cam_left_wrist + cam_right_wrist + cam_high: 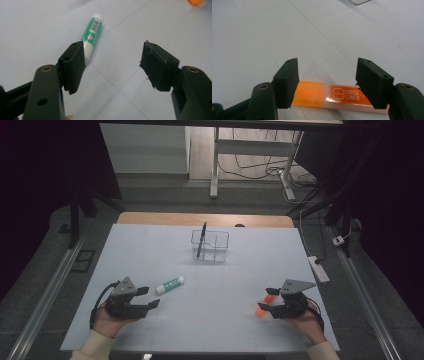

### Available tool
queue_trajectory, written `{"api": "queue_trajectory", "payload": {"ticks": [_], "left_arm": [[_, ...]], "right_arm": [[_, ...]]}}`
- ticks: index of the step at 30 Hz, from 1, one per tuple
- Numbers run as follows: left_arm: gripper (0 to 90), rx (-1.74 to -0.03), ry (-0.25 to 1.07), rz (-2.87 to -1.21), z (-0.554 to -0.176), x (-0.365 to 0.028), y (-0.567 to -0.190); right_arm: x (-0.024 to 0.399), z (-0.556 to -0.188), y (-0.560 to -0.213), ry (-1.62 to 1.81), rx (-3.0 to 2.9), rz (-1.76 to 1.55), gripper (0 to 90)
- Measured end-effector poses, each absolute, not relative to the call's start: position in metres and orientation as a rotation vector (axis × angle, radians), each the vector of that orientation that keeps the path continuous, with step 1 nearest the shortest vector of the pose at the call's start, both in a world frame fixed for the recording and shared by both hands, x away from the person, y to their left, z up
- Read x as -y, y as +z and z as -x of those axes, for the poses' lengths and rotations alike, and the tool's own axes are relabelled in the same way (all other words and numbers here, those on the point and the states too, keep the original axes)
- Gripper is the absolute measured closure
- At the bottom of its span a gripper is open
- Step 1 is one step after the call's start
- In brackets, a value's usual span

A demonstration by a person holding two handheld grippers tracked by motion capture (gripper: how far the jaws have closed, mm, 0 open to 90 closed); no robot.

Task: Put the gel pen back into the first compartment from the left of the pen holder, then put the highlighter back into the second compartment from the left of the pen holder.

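Observation:
A green and white tube [169, 284] lies on the white table just right of my left gripper [152, 297], which is open. In the left gripper view the tube [92, 35] lies beyond the left pad [73, 65], outside the open gap of the left gripper [112, 63]. An orange highlighter [264, 304] lies at my right gripper [263, 300], also open. In the right gripper view the orange highlighter [329, 96] lies crosswise under the open right gripper [327, 80], its ends running behind both pads, untouched as far as I can tell.
A clear divided box [210, 246] stands at the table's middle back with a dark pen [201, 239] upright in it. A power strip [319, 268] lies off the table's right edge. Desk legs and cables stand on the floor beyond.

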State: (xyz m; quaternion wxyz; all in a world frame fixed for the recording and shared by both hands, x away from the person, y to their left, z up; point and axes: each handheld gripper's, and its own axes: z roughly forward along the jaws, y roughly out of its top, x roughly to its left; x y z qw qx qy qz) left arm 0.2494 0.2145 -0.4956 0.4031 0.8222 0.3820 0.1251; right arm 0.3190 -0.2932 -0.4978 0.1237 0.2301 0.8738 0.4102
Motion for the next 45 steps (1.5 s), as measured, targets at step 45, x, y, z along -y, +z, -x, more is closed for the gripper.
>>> {"api": "queue_trajectory", "payload": {"ticks": [45], "left_arm": [[31.3, -0.968, 0.264, -2.144, -0.237, -0.222, -0.508]], "right_arm": [[0.279, -0.334, -0.479, 0.84, -2.807, -0.067, 32.6]]}}
